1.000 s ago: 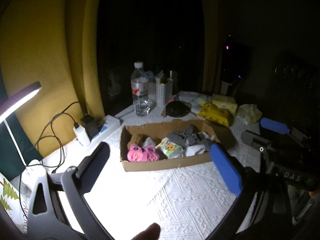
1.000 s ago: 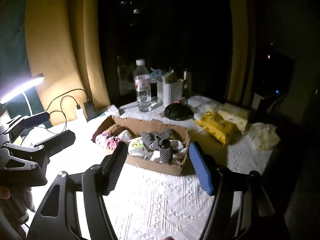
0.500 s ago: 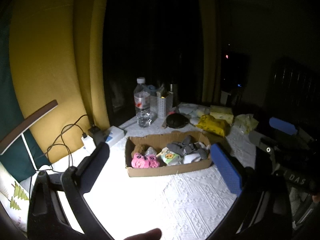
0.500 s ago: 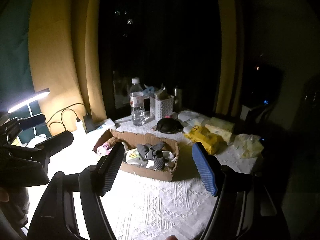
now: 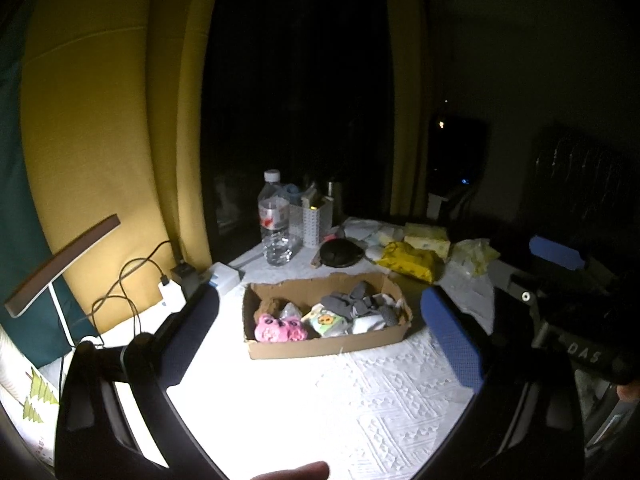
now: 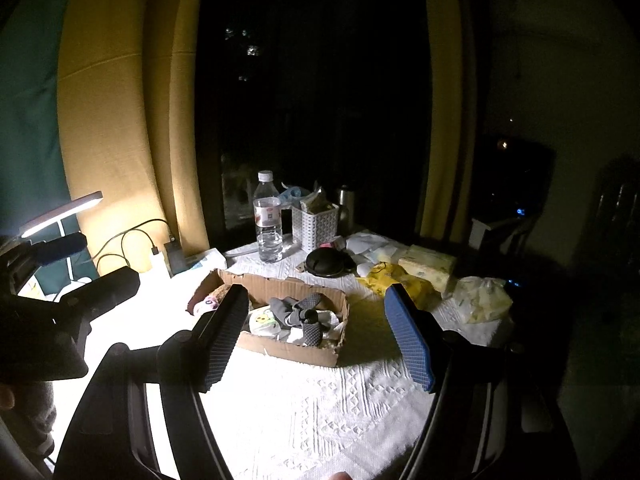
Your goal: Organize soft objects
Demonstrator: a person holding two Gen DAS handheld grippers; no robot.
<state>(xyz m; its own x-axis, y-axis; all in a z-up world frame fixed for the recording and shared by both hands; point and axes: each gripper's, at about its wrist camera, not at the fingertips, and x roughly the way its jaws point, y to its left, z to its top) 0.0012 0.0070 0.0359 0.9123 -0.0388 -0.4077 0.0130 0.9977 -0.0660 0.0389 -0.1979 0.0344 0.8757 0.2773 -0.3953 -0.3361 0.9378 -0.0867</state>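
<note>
A shallow cardboard box (image 5: 328, 346) sits on the white tablecloth and holds soft items: a pink plush piece (image 5: 278, 329), a pale printed one (image 5: 326, 320) and grey socks (image 5: 352, 304). The box also shows in the right wrist view (image 6: 288, 350), with grey socks (image 6: 298, 312) inside. My left gripper (image 5: 320, 338) is open and empty, held back from the box's near side. My right gripper (image 6: 316, 334) is open and empty, above the tablecloth in front of the box. Each gripper shows at the edge of the other's view.
Behind the box stand a water bottle (image 5: 275, 220), a white perforated basket (image 6: 316, 224), a black round pouch (image 5: 340, 252) and yellow tissue packs (image 5: 412, 260). A lit desk lamp (image 6: 60, 214), chargers and cables (image 5: 132, 280) lie at the left. Yellow curtains hang behind.
Both grippers have drawn back and up from the box, which looks smaller and farther now. Both stayed open and empty.
</note>
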